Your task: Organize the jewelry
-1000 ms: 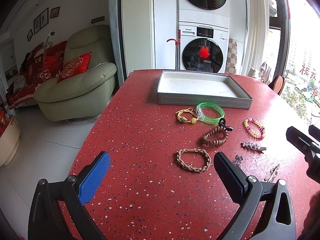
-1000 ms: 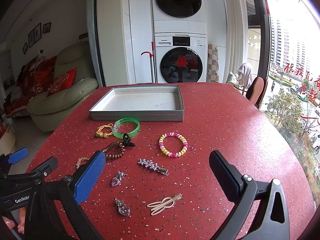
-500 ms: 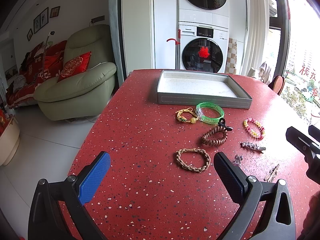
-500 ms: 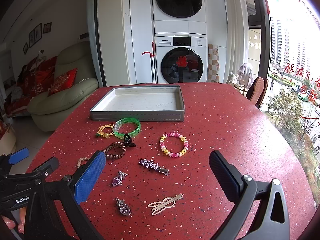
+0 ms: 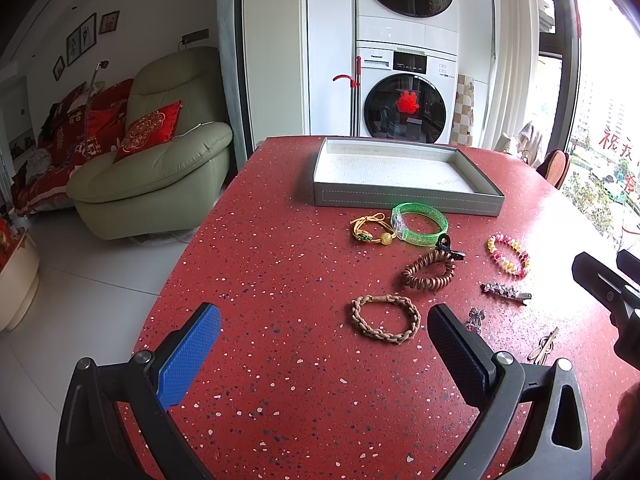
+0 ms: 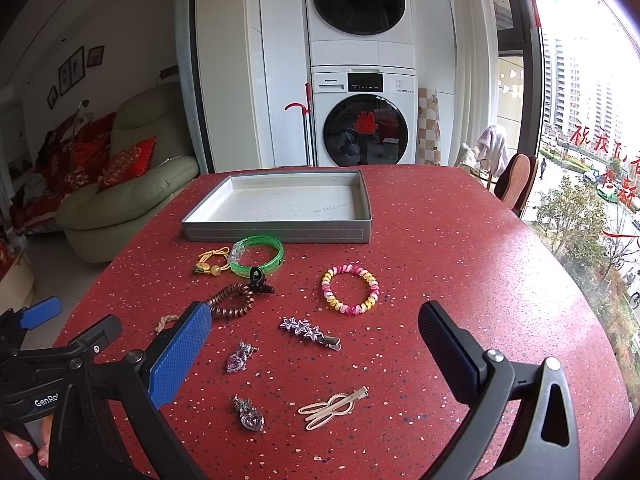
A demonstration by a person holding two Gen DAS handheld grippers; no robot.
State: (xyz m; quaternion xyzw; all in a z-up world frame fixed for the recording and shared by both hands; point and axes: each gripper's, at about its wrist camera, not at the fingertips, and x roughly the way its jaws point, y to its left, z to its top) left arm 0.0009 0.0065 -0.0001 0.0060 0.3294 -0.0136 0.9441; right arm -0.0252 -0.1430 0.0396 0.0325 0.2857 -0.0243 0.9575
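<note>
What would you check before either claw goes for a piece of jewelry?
1. Left claw open, nothing in it: ok.
2. Right claw open, nothing in it: ok.
3. Gray tray has room: ok, nothing visible inside.
4. Braided bracelet lies apart from its neighbors: ok.
5. Green bangle free of the yellow cord bracelet: not ok, they touch.
6. Claws clear of each other: ok.

A red speckled table [image 6: 460,264] fills the lower frame, with a shallow grey tray [image 6: 280,235] at upper centre. Below the tray lie a green bangle [image 6: 258,256], a yellow cord bracelet [image 6: 210,262], a brown coil bracelet [image 6: 234,301] and a pink-and-yellow bead bracelet [image 6: 350,289]. Lower still lie a star hair clip [image 6: 308,331], two heart pendants [image 6: 240,357] and a gold clip [image 6: 332,407]; a braided bracelet [image 5: 386,319] shows in the left wrist view.
</note>
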